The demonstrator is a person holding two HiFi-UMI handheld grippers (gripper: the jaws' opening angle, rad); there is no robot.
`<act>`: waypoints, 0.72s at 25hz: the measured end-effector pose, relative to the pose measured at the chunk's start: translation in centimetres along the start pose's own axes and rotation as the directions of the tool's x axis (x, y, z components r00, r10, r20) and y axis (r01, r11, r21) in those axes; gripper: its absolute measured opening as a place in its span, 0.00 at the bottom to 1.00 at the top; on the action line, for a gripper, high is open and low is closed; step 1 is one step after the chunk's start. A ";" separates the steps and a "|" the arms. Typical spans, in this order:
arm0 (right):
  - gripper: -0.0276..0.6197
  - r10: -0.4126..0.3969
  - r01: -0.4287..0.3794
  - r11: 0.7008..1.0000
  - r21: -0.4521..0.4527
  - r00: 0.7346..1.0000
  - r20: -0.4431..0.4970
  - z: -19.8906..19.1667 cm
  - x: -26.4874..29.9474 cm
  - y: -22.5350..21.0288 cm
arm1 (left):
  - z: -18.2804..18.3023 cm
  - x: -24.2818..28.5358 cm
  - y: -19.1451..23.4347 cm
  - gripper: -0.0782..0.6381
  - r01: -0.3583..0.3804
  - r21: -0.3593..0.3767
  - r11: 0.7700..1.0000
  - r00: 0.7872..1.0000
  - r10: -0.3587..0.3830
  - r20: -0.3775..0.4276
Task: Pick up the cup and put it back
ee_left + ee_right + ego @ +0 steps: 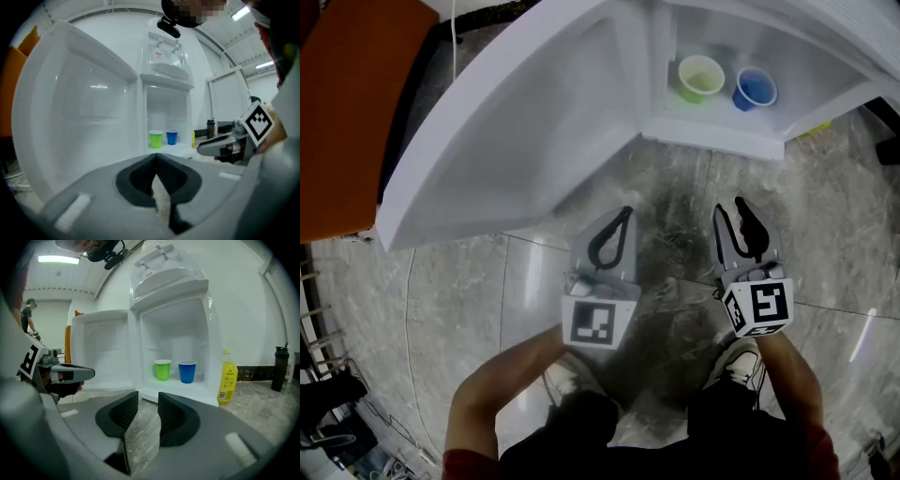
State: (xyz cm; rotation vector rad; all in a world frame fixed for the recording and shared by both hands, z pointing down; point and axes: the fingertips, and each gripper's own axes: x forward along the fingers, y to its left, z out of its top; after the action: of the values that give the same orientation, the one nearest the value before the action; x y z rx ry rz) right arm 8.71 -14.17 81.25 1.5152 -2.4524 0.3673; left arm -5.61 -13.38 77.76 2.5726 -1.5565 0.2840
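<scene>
Two cups stand side by side on the bottom shelf of the open fridge (pixel 712 131), far from both grippers. In the head view the green cup (pixel 700 78) sits left of the blue cup (pixel 755 88), and both look empty. The left gripper (pixel 626 214) and right gripper (pixel 730 212) hang over the stone floor (pixel 675 202).

In the left gripper view, its jaws are closed tip to tip on nothing.

In the right gripper view, its jaws stand parted, with only floor between them. A yellow bottle (pixel 228 376) stands right of the fridge, its label print too small to read. Farther right stands a dark bottle (pixel 280 362).
</scene>
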 end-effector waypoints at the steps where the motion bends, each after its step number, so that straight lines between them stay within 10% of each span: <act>1: 0.23 0.000 0.000 1.000 0.001 1.000 -0.001 0.0 0.0 0.0 | 0.0 0.0 0.0 0.11 0.000 0.001 1.000 1.000 0.000 -0.001; 18: 0.04 0.020 -0.020 1.000 0.000 1.000 -0.013 -0.7 0.4 -0.1 | -0.6 0.6 0.1 0.11 0.005 -0.014 1.000 1.000 -0.005 -0.008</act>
State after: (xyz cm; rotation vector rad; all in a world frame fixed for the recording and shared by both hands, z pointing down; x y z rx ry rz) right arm 8.69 -14.33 82.10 1.4854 -2.4592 0.3796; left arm -5.43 -13.83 78.47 2.5606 -1.5439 0.2816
